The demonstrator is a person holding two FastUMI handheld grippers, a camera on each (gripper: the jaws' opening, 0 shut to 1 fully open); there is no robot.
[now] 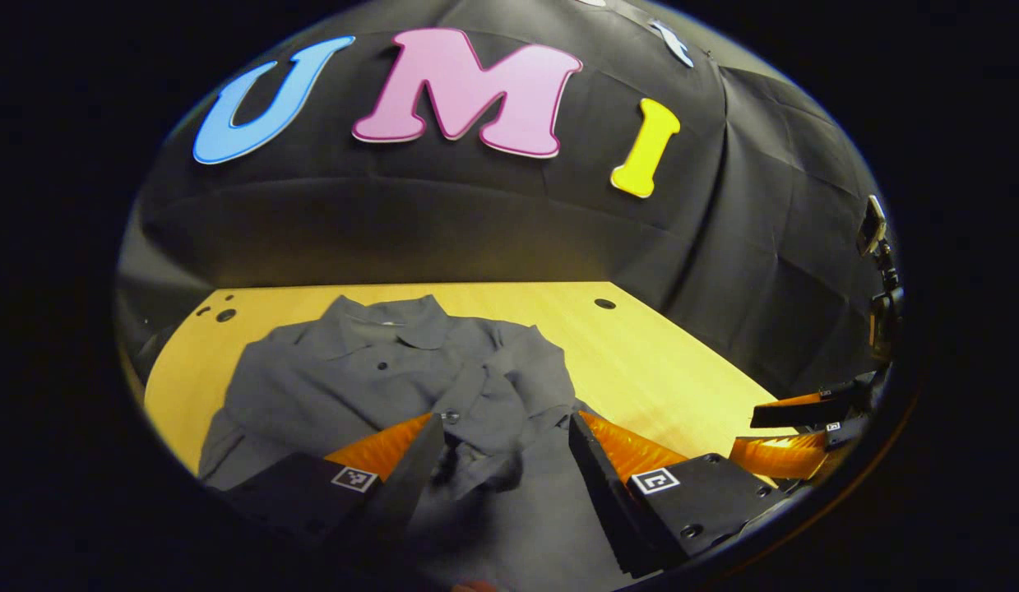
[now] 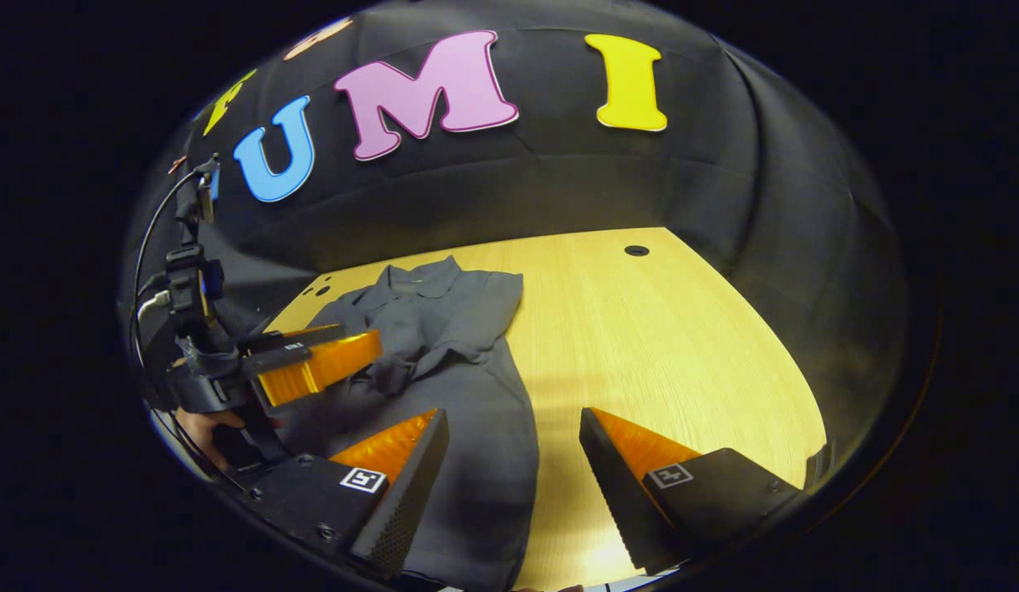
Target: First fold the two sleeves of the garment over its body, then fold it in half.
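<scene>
Now the grey shirt [image 1: 394,370] lies spread on the yellow wooden table [image 1: 641,362], collar [image 1: 394,316] toward the black cloth wall [image 1: 443,222] and buttons up the front. In the left gripper view, one sleeve [image 1: 521,362] lies folded across the shirt's body, its cloth bunched near the button line. The left gripper [image 1: 505,448] hangs just over the shirt's lower front, its jaws apart with nothing between them but the cloth below; whether the fingertips touch the shirt I cannot tell. Beyond the shirt's edge, at the far side of that view, the other gripper's orange fingers show.

In the right gripper view, the shirt [image 2: 443,345] runs from the collar down between the fingers, and its near hem edge lies under the right gripper [image 2: 513,444], whose jaws also stand apart, one finger over the shirt, the other over bare table [image 2: 682,329]. The left gripper [image 2: 312,362] shows there above the shirt's far side, a hand [image 2: 201,427] holding it.
</scene>
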